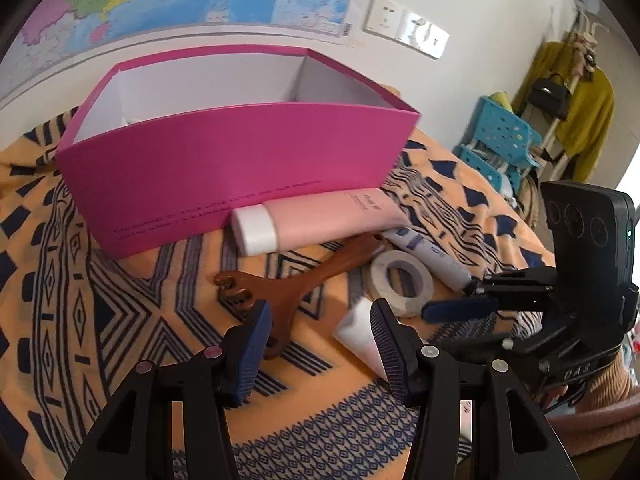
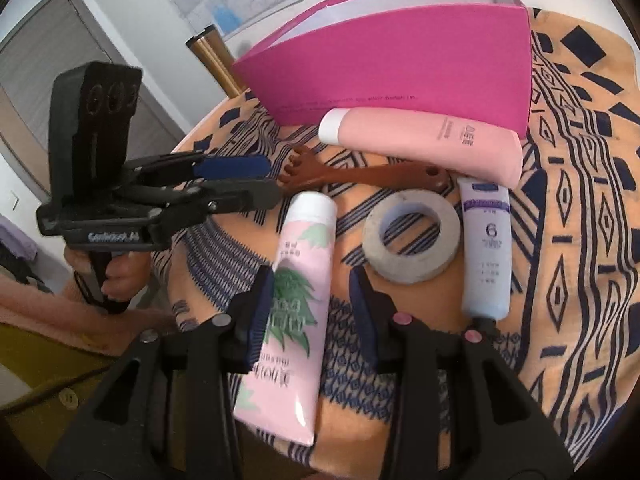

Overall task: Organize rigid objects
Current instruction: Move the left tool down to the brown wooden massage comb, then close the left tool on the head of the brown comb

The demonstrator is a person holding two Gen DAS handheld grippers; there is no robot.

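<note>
An open pink box (image 1: 240,160) (image 2: 400,68) stands at the back of the table. In front of it lie a pink tube with a white cap (image 1: 320,216) (image 2: 432,140), a brown wooden scratcher (image 1: 304,284) (image 2: 368,176), a tape roll (image 1: 400,284) (image 2: 412,236) and a white-blue tube (image 1: 432,256) (image 2: 486,248). My left gripper (image 1: 320,320) (image 2: 272,182) is open just over the scratcher's clawed end. My right gripper (image 2: 312,292) (image 1: 452,300) is open and straddles a pale pink tube with green leaves (image 2: 296,304) (image 1: 356,332). A gap shows beside its right finger.
An orange and navy patterned cloth (image 1: 100,320) (image 2: 580,200) covers the table. A map and wall sockets (image 1: 404,26) are behind the box. Blue stools (image 1: 500,140) and a rack with a yellow garment stand at the right. A door (image 2: 40,60) and gold cylinders (image 2: 212,60) are at the left.
</note>
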